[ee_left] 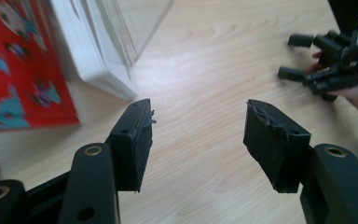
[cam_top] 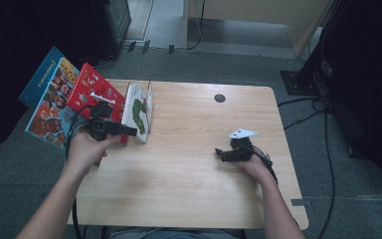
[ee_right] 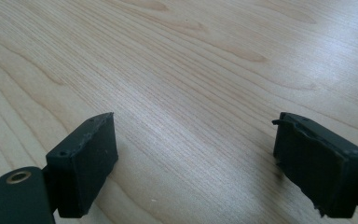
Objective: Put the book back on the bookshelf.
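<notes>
Two hand-held grippers agape: left point(cam_top: 132, 131) near white book point(cam_top: 137, 110), right point(cam_top: 220, 153) over table point(cam_top: 189, 174).

Both forearms enter over the near edge of the desk point(cam_top: 189, 199). The left hand point(cam_top: 85, 149) sits at the desk's left edge, carrying the left gripper point(cam_top: 132, 131), which is aimed level toward the right edge; its jaws stand wide apart with nothing between them. The right hand point(cam_top: 252, 163) rests on the desk toward the right edge, carrying the right gripper point(cam_top: 219, 153), which lies low and points left toward the other hand. Its jaws are likewise spread wide, with bare desk between them.
</notes>
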{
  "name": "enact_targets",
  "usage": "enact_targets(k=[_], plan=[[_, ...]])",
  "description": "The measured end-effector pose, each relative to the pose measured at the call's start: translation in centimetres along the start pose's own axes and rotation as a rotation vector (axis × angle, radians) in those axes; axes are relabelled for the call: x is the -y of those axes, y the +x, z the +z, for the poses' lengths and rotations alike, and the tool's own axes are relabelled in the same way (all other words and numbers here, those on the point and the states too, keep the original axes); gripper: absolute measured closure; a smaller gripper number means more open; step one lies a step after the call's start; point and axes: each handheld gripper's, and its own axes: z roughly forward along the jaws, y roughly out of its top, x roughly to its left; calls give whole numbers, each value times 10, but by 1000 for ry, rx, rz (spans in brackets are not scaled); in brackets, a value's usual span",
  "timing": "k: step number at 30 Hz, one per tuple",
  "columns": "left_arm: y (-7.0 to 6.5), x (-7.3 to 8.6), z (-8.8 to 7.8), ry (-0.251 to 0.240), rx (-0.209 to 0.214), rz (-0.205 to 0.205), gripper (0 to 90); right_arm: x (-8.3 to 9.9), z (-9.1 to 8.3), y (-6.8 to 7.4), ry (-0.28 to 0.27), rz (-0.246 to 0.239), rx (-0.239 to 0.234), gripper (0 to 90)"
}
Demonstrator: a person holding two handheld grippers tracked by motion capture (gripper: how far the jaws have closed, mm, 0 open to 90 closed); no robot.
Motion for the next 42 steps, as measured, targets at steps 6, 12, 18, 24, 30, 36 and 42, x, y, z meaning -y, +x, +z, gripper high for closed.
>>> enact_targets(k=[6, 12, 18, 24, 30, 36, 42], plan=[[-7, 20, 24, 31, 10, 25, 415, 0, 0, 0, 2, 0, 0, 131], [-7, 32, 48, 54, 13, 47, 412, 0, 0, 0, 1, 1, 0, 131], [-8, 42, 71, 69, 3, 84, 410, 0, 0, 0, 1, 1, 0, 131], [-5, 49, 89, 71, 16, 83, 409, 0, 0, 0, 0, 1, 0, 132], [-5, 54, 99, 58, 9, 92, 407, 0, 0, 1, -1, 4, 5, 131], [-4, 58, 105, 44, -1, 110, 406, 0, 0, 3, -2, 11, 14, 132], [4, 65, 110, 49, 2, 99, 405, 0, 0, 5, -2, 19, 25, 132]])
